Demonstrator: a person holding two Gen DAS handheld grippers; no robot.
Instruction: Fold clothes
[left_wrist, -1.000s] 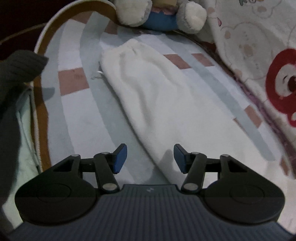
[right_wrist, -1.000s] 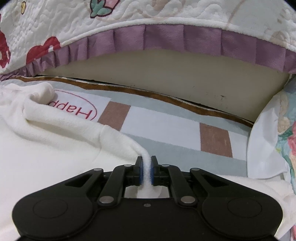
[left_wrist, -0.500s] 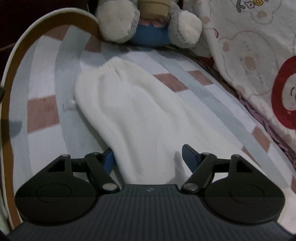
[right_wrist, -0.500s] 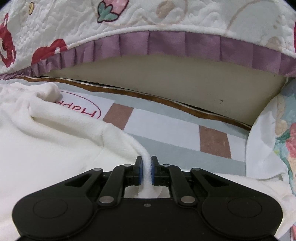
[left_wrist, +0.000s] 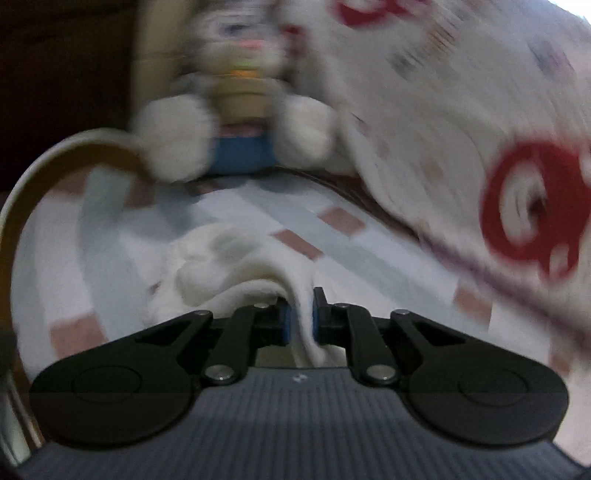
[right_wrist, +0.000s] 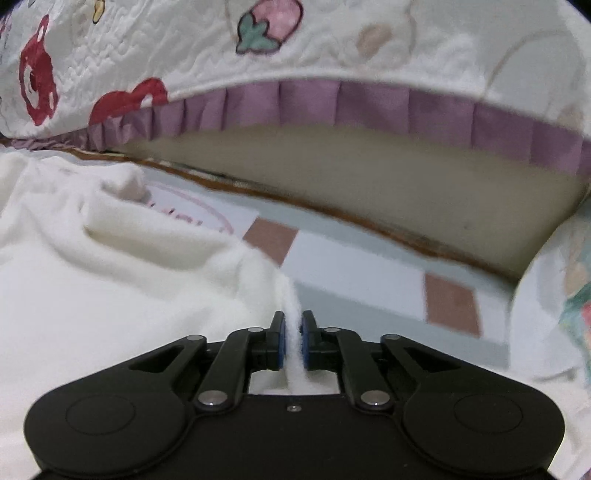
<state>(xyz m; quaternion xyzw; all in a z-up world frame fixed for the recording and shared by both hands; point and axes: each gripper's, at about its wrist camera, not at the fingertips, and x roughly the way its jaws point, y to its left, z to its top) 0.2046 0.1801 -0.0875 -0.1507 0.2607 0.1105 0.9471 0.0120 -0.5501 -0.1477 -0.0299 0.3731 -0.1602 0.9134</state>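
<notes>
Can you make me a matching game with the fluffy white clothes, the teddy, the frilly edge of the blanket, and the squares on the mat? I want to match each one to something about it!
Things:
1. white garment
2. teddy
3. frill
4. mat squares

Clues:
A. purple
B. pinched in both grippers
C. brown
D. sits at the far end of the mat

Pairs: 1-B, 2-D, 3-A, 4-C
</notes>
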